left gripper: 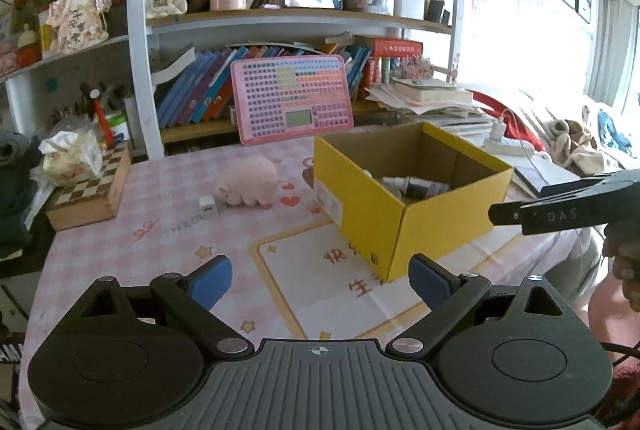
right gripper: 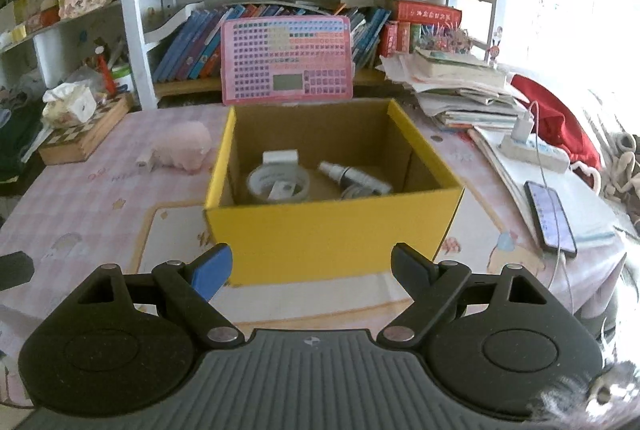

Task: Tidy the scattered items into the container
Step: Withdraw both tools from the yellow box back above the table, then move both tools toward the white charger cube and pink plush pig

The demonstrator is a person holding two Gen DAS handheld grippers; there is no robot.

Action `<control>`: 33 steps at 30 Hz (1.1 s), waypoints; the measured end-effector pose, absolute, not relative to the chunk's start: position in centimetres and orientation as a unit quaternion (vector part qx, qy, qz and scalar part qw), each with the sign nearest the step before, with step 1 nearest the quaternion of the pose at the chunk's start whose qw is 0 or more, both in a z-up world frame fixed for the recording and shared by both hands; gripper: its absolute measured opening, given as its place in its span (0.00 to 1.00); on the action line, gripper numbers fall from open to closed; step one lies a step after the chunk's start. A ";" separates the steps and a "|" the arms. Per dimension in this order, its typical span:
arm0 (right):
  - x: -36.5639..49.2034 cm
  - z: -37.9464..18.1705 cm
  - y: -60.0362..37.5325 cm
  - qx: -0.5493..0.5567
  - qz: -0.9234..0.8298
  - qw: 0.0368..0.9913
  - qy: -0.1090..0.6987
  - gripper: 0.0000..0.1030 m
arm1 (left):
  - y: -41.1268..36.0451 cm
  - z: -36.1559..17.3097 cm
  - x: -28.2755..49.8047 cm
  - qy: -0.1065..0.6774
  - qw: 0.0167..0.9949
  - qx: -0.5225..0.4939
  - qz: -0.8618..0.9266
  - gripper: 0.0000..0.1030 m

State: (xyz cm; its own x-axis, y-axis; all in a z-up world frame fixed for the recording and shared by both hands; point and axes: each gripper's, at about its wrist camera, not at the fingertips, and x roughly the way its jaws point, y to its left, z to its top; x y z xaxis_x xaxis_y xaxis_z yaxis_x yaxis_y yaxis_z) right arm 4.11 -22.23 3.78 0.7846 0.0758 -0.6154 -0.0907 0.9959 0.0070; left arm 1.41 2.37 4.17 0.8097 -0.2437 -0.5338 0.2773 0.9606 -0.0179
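Pink-checked table (left gripper: 120, 250): yellow box (right gripper: 332, 230) sits centre, pink pig (left gripper: 250, 186) and white charger (left gripper: 208, 208) left. Both grippers' fingers (left gripper: 212, 280) (right gripper: 212, 270) are spread, empty; I'd approach the charger low.

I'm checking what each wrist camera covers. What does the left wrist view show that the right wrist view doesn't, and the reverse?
Only the left wrist view shows the right gripper from the side, reaching in beside the box.

Only the right wrist view shows the phone lying right of the box, and the cable coil inside it.

Both show the yellow box with a small bottle inside, plus the pink pig toy and white charger left on the table.
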 end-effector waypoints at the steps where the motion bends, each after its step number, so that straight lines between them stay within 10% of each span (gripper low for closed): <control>1: 3.8 3.5 -21.9 -0.011 0.045 0.944 0.328 0.84 | 2.6 4.0 1.2 0.278 0.950 0.032 -0.137 0.94; 33: 0.3 1.3 -10.5 -0.072 0.144 0.917 0.365 0.84 | 8.1 1.7 -1.7 0.318 0.940 0.025 -0.120 0.94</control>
State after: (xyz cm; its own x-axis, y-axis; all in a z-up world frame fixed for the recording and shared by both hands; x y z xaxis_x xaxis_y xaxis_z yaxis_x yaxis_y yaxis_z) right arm 0.26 -10.50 1.35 0.6919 0.2109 -0.6905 -0.3158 0.9485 -0.0267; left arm -1.71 8.07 1.65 0.7682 -0.2105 -0.6046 0.2421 0.9698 -0.0301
